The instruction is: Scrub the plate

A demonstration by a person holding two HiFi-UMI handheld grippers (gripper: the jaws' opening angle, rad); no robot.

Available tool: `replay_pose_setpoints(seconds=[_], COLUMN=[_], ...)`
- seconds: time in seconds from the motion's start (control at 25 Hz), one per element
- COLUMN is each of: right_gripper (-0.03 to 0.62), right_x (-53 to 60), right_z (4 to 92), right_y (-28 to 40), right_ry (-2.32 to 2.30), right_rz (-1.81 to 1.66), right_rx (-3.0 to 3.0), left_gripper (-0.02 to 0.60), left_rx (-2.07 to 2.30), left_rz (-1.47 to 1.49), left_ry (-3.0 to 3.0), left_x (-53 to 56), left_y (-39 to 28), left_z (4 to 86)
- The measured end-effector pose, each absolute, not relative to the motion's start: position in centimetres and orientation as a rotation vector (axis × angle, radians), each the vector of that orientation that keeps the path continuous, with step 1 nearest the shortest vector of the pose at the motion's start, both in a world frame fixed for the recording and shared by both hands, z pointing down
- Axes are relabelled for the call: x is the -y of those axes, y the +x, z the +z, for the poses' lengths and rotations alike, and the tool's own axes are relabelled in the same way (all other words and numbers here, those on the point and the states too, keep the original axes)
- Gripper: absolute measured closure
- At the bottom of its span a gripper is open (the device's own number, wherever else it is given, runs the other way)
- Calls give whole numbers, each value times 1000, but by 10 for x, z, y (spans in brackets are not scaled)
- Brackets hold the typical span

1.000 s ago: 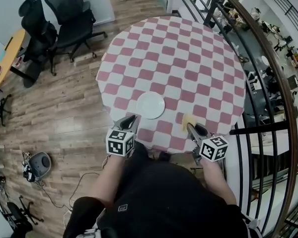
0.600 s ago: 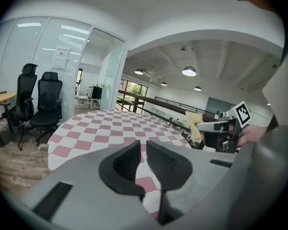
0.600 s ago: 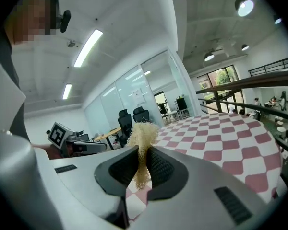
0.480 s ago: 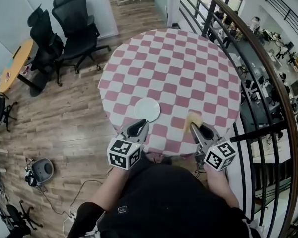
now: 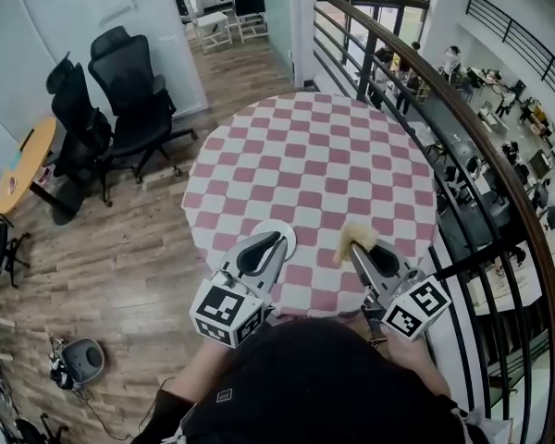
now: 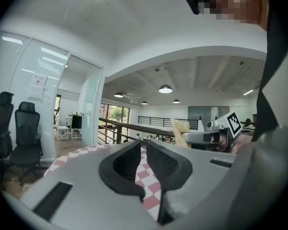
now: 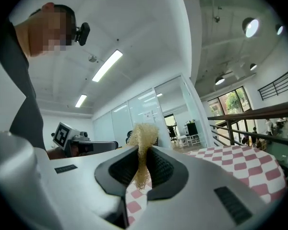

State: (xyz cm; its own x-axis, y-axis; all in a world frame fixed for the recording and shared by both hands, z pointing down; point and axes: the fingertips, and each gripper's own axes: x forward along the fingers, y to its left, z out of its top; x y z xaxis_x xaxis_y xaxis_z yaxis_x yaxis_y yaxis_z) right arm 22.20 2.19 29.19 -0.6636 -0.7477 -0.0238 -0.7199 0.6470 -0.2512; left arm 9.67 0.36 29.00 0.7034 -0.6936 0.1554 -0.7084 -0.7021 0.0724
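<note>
A white plate [image 5: 286, 228] lies near the front edge of the round table with the pink-and-white checked cloth [image 5: 314, 146]. My left gripper [image 5: 270, 242] hovers over the plate's near side and hides part of it. Its jaws stand almost together with nothing between them [image 6: 143, 145]. My right gripper [image 5: 355, 249] is to the right of the plate, shut on a yellow sponge [image 5: 356, 237]. In the right gripper view the sponge [image 7: 143, 134] sticks up between the pads of that gripper [image 7: 144, 152]. The left gripper view shows the right gripper [image 6: 201, 137] with the sponge [image 6: 180, 128] raised off the table.
A curved dark railing [image 5: 462, 128] runs close along the table's right side, with a lower floor beyond it. Two black office chairs [image 5: 120, 81] and a wooden table [image 5: 18, 169] stand to the left on the wood floor. A small grey device with cables [image 5: 79, 359] lies lower left.
Both grippers have risen and moved forward. The left one now overlaps the plate's near edge. The right one still carries the sponge. The head camera has tilted up, showing more of the room.
</note>
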Motion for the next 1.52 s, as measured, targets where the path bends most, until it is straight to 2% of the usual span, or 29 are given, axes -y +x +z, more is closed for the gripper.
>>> replay_pose_setpoints(seconds=[0.36,1.52], right_gripper=[543,543], right_x=[-23,-8], right_z=[224,239], right_y=[172,135], right_ry=[-1143,-1213], right_rz=[-73,-122], right_rx=[-2778,-2790], left_gripper=[540,540], left_rx=[1168,1168], left_rz=[96,96], left_ry=[2856,2850], left_x=[-5,8], left_y=[66,34], left_z=[237,245])
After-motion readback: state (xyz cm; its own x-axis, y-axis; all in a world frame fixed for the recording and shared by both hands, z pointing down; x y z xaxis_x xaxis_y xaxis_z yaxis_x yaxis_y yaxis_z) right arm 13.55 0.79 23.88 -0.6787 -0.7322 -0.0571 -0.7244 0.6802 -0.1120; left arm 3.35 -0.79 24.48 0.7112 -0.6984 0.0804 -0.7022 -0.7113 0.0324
